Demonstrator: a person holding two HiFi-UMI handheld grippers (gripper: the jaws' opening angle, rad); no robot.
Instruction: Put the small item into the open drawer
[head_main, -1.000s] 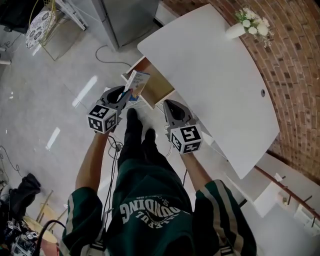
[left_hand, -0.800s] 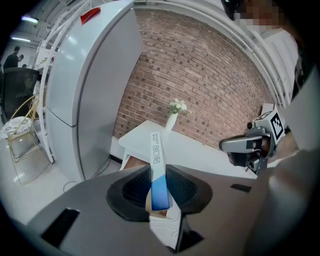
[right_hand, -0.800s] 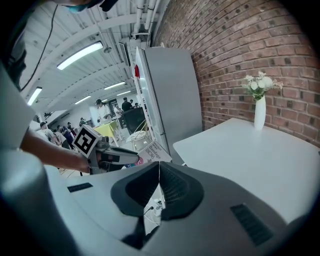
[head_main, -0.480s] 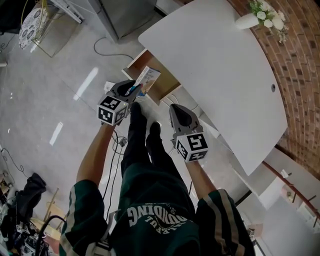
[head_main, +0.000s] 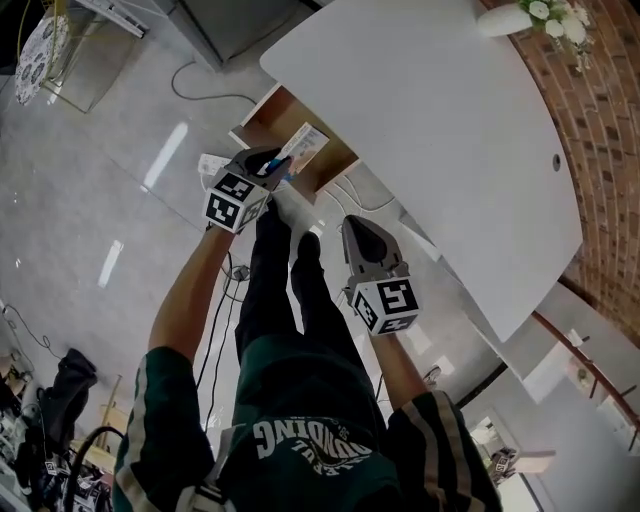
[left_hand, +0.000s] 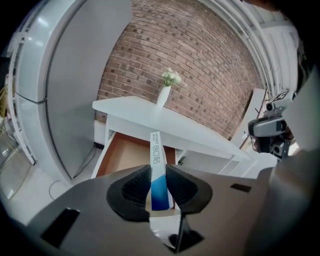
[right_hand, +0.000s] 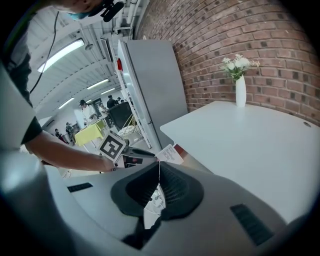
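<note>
**Head view:** small box (head_main: 303, 148) clamped betw. jaws of left gripper (head_main: 268, 165), most of box projecting past fingertips, held above open drawer (head_main: 285, 115) under white table (head_main: 430, 110). Right gripper (head_main: 358, 228) seen apart from it, tips near table edge.

**Left gripper view:** box pinched edge-on betw. both pads, blue end at pads, white end past fingertips. Wooden drawer bottom seen just beyond fingertips. Vase (left_hand: 163, 94) seen farther back on table.

**Right gripper view:** jaws pressed together, nothing betw. them. Left gripper w/ box seen beyond fingertips, slightly left.
</note>
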